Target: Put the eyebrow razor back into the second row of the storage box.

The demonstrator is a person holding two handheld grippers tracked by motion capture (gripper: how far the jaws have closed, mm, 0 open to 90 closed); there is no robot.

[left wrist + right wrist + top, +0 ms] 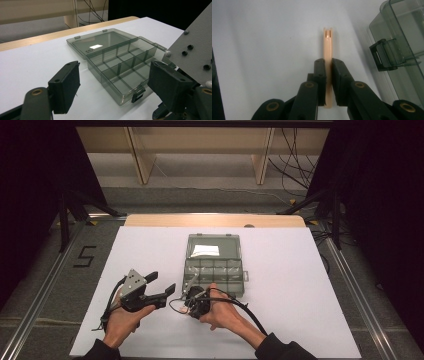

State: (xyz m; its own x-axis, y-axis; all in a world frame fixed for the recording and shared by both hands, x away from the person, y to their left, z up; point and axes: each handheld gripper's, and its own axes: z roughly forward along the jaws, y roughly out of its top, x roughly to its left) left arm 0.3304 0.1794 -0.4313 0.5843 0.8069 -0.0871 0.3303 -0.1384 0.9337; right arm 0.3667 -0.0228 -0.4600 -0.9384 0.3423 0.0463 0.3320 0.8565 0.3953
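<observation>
Pinching a slim peach stick [327, 50] between nearly closed jaws, the right gripper [328, 65] held it just left of the open box [404, 45], so a level, firm grip mattered, while the left gripper [112, 82] hung wide open, empty, the box beyond its fingers [65, 87].

White table top [300, 285] on grey floor [45, 285]; wooden shelving [145, 155] behind; dark surroundings.

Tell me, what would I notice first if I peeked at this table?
Probably the smoky see-through box lying open in the middle of the white table, its compartments empty. Just in front of it, the right gripper pinches a thin peach-coloured stick, while the left gripper waits open beside it.
</observation>
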